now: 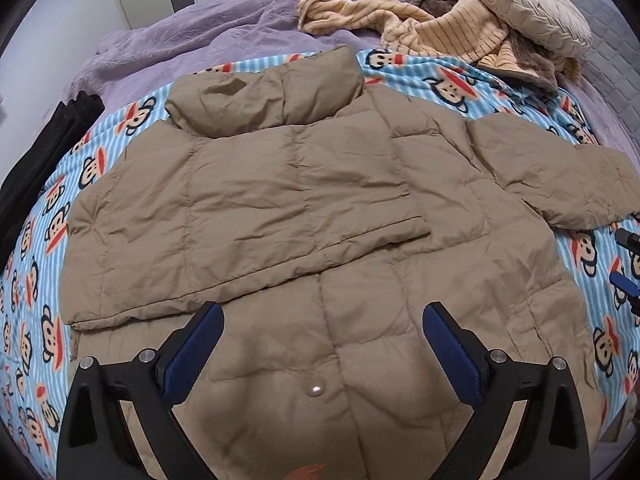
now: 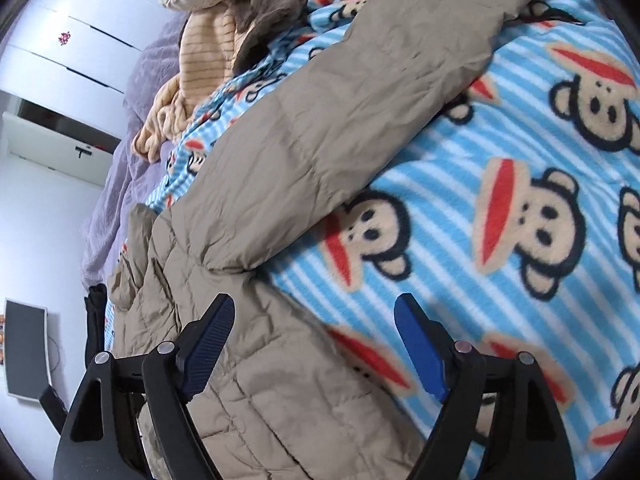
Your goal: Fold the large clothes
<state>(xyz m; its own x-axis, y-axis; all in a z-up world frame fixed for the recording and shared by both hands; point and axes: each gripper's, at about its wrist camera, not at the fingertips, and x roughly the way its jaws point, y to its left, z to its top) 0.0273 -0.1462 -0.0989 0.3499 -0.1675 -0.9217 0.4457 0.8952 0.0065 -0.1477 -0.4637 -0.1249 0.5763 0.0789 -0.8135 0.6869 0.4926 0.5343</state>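
A tan puffer jacket (image 1: 320, 208) lies flat on a monkey-print blue striped blanket (image 1: 36, 264). Its left sleeve is folded across the chest; its right sleeve (image 1: 560, 184) stretches out to the right. My left gripper (image 1: 323, 312) is open and empty, hovering over the jacket's lower front near a snap button (image 1: 316, 390). In the right wrist view the outstretched sleeve (image 2: 360, 120) runs up to the top right. My right gripper (image 2: 314, 306) is open and empty, above the jacket's side edge (image 2: 256, 360) and the blanket (image 2: 500, 240). Its fingertips (image 1: 626, 280) show at the right edge of the left wrist view.
A striped beige garment (image 1: 440, 28) and a quilted cushion (image 1: 524, 4) lie at the head of the purple-covered bed (image 1: 200, 28). Black clothing (image 1: 44, 152) lies at the bed's left edge. White cabinets (image 2: 60, 40) and a monitor (image 2: 26, 348) stand beyond.
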